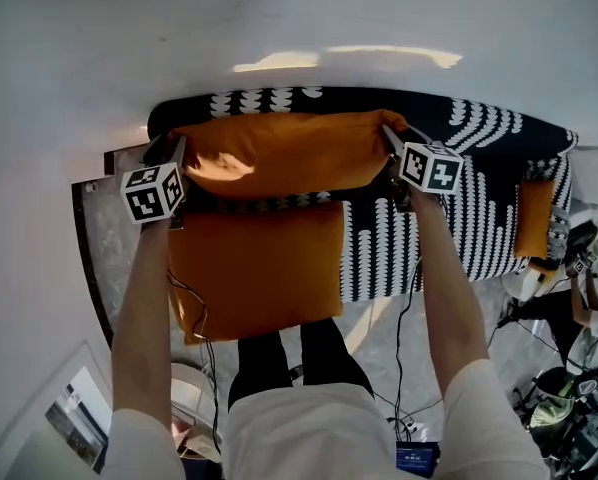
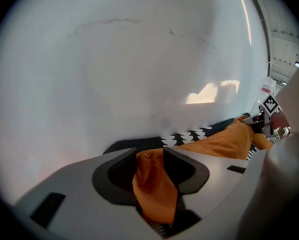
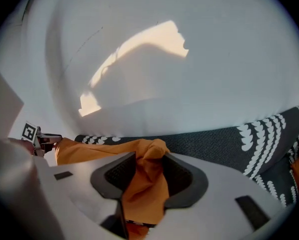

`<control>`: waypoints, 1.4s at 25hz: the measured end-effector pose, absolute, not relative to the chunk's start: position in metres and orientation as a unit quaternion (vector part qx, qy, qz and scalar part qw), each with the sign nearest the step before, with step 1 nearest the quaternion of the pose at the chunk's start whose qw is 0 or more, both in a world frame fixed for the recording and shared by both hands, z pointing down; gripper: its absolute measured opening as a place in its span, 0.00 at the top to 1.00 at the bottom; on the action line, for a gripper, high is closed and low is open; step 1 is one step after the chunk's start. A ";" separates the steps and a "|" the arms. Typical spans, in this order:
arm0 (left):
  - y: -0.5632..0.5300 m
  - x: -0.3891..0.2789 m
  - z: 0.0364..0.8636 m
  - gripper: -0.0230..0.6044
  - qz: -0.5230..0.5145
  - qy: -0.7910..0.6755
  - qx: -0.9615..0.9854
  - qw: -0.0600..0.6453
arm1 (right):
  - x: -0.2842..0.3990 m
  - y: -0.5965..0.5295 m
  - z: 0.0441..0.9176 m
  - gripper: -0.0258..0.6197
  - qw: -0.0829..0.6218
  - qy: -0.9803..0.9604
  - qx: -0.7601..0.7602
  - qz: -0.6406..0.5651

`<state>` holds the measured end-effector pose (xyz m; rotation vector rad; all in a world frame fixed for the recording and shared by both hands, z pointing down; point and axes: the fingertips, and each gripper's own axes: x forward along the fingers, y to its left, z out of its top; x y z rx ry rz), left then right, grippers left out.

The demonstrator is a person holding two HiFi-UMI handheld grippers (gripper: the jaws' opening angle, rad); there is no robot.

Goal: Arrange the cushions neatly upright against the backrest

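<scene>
An orange cushion (image 1: 279, 153) stands upright along the backrest (image 1: 269, 99) of a black-and-white patterned sofa (image 1: 479, 198). My left gripper (image 1: 175, 154) is at the cushion's left top corner and my right gripper (image 1: 389, 138) at its right top corner. In the left gripper view the gripper (image 2: 150, 168) has a bunched orange corner (image 2: 154, 199) lying loosely between parted pads. The right gripper view shows the same: the gripper (image 3: 147, 176) is open around the other corner (image 3: 142, 194). A second orange cushion (image 1: 254, 268) lies flat on the seat in front.
A third orange cushion (image 1: 534, 216) leans at the sofa's right end. A white wall (image 1: 279, 18) rises behind the backrest. Cables (image 1: 404, 368) and equipment (image 1: 569, 388) lie on the floor at the right; the person's legs (image 1: 289, 353) stand close to the seat edge.
</scene>
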<state>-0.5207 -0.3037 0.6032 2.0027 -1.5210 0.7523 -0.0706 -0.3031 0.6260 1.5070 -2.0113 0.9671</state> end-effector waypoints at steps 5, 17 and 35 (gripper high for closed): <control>-0.295 -0.529 0.590 0.62 0.273 -0.562 0.740 0.247 | -0.058 -0.291 0.613 0.57 0.218 -0.734 0.549 0.335; -0.240 -0.532 0.552 0.61 0.259 -0.574 0.734 0.254 | -0.054 -0.255 0.564 0.59 0.204 -0.738 0.564 0.311; -0.052 -0.452 0.474 0.90 0.229 -0.586 0.736 0.251 | -0.101 -0.078 0.498 0.92 0.143 -0.807 0.458 0.344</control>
